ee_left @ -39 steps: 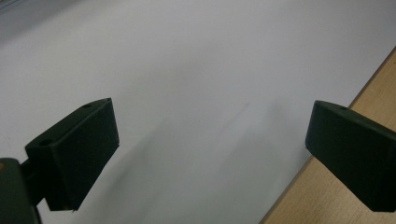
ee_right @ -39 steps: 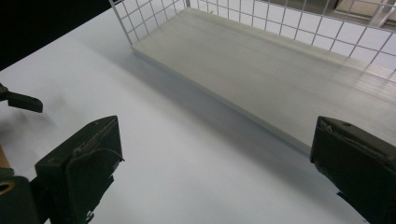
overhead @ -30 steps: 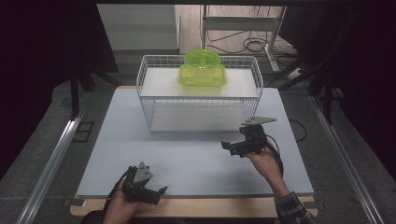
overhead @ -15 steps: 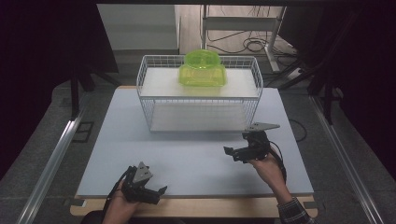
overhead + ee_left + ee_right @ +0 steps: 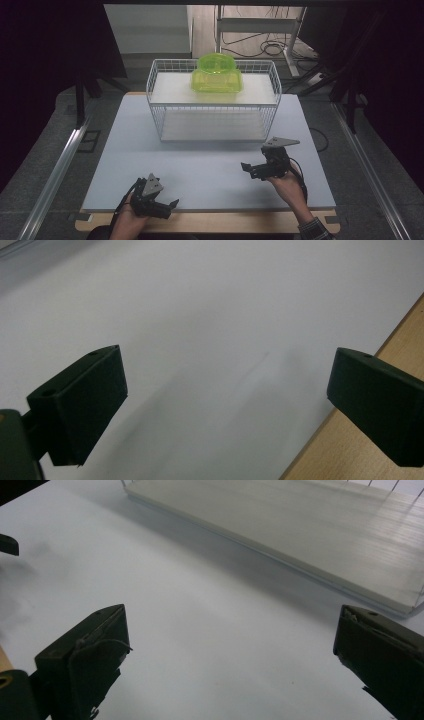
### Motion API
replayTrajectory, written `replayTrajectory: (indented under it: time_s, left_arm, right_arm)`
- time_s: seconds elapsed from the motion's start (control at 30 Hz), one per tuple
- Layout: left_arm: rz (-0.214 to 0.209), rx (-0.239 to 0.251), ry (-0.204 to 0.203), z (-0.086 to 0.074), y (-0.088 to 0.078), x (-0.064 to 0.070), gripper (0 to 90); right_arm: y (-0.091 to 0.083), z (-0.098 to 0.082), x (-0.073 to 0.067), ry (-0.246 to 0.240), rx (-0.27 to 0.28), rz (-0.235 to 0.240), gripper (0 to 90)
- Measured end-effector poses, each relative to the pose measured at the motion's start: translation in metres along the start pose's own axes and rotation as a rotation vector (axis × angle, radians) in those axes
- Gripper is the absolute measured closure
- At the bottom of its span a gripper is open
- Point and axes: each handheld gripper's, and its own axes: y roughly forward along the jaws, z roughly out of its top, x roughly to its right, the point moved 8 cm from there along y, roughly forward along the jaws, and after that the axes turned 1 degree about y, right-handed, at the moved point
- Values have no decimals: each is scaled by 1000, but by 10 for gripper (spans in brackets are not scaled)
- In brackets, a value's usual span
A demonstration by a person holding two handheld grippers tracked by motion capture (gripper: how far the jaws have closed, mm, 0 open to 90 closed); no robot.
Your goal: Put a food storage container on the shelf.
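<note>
Two grippers sit low in the high view, both with fingers spread and nothing between them. Left gripper [image 5: 159,206] rests at the lower left of the frame, on the near edge of the pale surface [image 5: 210,165]; in its own view the fingers [image 5: 80,405] stand wide apart over bare white board, with the wooden border at lower right. Right gripper [image 5: 256,170] is held right of centre, just short of the wire rack [image 5: 214,102], its fingers [image 5: 85,665] likewise wide apart and pointing toward the rack's lower shelf [image 5: 320,530].

Farther back, in the upper centre of the frame, the green plastic container [image 5: 216,74] stands upright on the rack's top shelf, well apart from both grippers. It is translucent lime green, with a squarish lower body and a rounded, domed upper part.

Judgement: it appears to be thin moulded plastic, so light and fairly stiff, but smooth and likely slippery. The flat side walls of the lower body or its rim offer the surest hold; the dome would probably slip. The rack's raised wire edge calls for a lift before withdrawal.
</note>
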Motion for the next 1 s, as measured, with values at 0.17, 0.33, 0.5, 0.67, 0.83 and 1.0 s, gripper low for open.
replayTrajectory:
  time_s: [0.17,0.33,0.5,0.67,0.83,1.0]
  left_arm:
    - [0,-1,0,0,0,0,25]
    - [0,-1,1,0,0,0,25]
    - [1,-1,1,0,0,0,25]
    - [1,-3,3,0,1,0,25]
    - [1,-4,5,0,1,0,24]
    - [-1,-7,8,-1,1,1,24]
  right_arm:
    - [-1,-8,0,-6,-3,3,18]
    - [-3,-14,0,-12,-10,-1,18]
    - [-5,-20,1,-11,-13,-3,18]
    - [-8,-27,3,-6,-18,-10,18]
    - [-10,-34,5,-1,-25,-15,18]
    - [-11,-41,7,1,-34,-23,18]
